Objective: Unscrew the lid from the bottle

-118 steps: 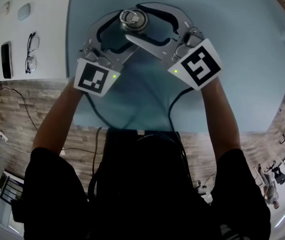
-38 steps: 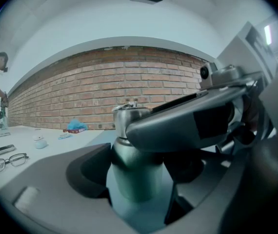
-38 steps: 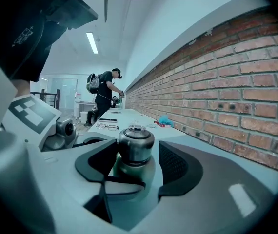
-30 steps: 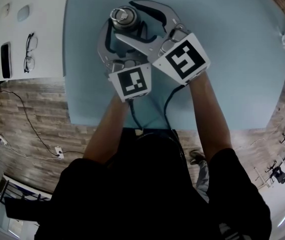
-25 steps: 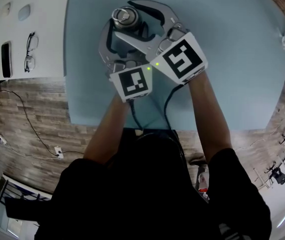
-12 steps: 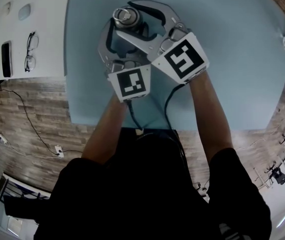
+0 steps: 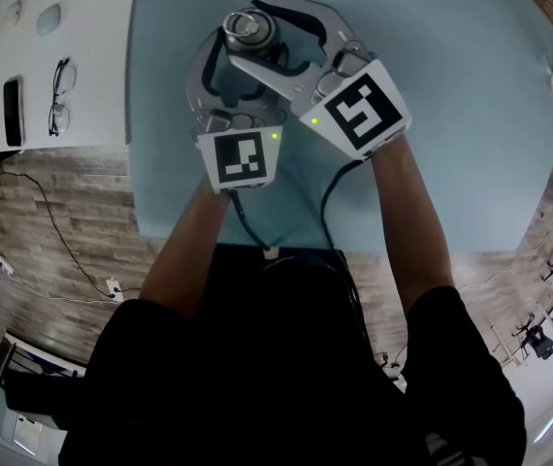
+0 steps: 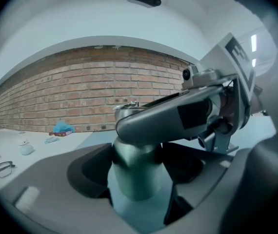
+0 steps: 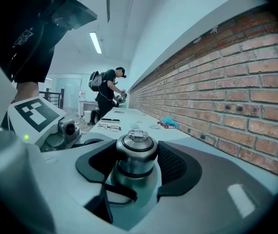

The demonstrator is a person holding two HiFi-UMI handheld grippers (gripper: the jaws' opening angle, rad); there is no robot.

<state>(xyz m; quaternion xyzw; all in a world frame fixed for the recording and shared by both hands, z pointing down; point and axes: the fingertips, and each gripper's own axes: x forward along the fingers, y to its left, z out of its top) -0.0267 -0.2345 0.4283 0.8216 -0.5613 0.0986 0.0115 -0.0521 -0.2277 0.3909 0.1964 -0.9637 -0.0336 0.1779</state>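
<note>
The bottle [image 8: 135, 167] is clamped by the left gripper [image 8: 138, 191] against spinning; its lid [image 9: 136, 149] is pinched by the right gripper [image 9: 137, 165] for twisting.

Dim, bluish frames — strong fisheye warp, dark corners; close foreground blurred.

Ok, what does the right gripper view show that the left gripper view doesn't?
Only the right gripper view: the top of the lid with its ring, flanked by the jaws of the right gripper, which have just been closing on it, and a person at a far table. Only the left gripper view: the body of the bottle clamped between the jaws of the left gripper, with the right gripper crossing above. Both: the bottle, the glasses, the brick wall.
</note>
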